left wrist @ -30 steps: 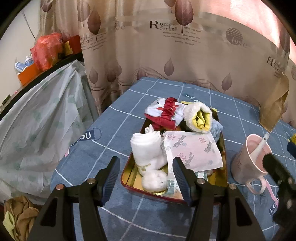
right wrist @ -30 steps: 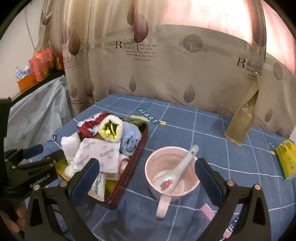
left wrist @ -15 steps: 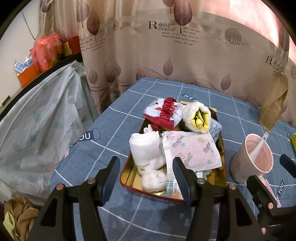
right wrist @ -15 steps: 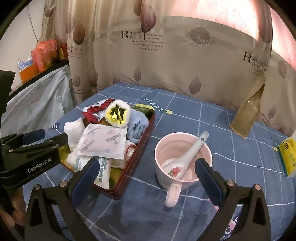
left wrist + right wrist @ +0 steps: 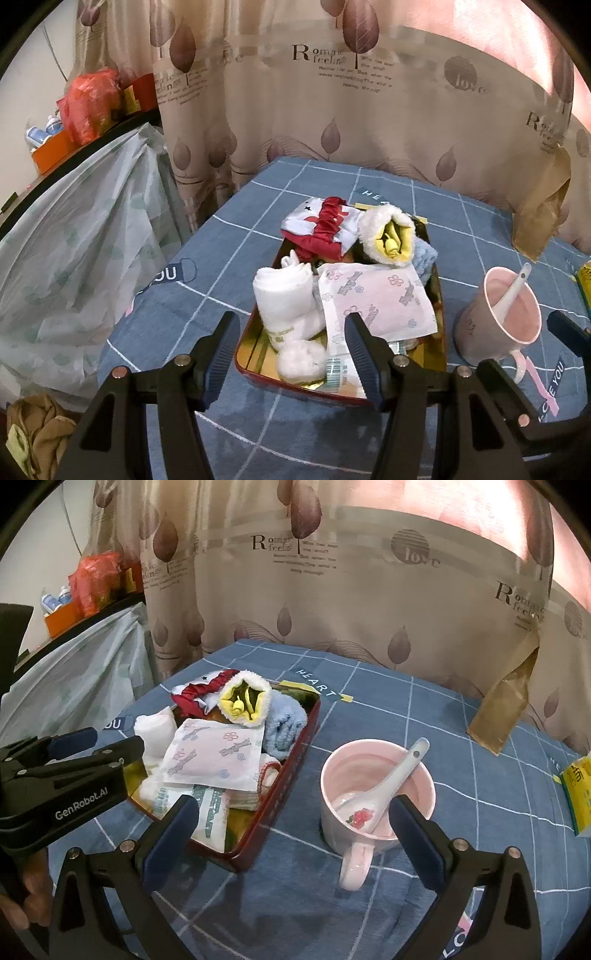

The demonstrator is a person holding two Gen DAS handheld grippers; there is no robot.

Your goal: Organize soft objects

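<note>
Seemingly light, squashy: rolled white towel (image 5: pixel 286 295) in red tray (image 5: pixel 245 339), pinch mid-roll; left tool (image 5: pixel 288 343), right tool (image 5: pixel 291 827) both wide, empty.

Blue checked cloth (image 5: pixel 369 716) carries tray (image 5: pixel 295 753), mug (image 5: pixel 376 794).

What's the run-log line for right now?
left gripper: open, empty, over red tray | right gripper: open, empty, near pink mug | soft items in tray | spoon in mug

Soft items are lying piled in the tray (image 5: pixel 284 790), while the mug (image 5: pixel 376 805) holding a spoon (image 5: pixel 391 775) is standing right of it.
</note>
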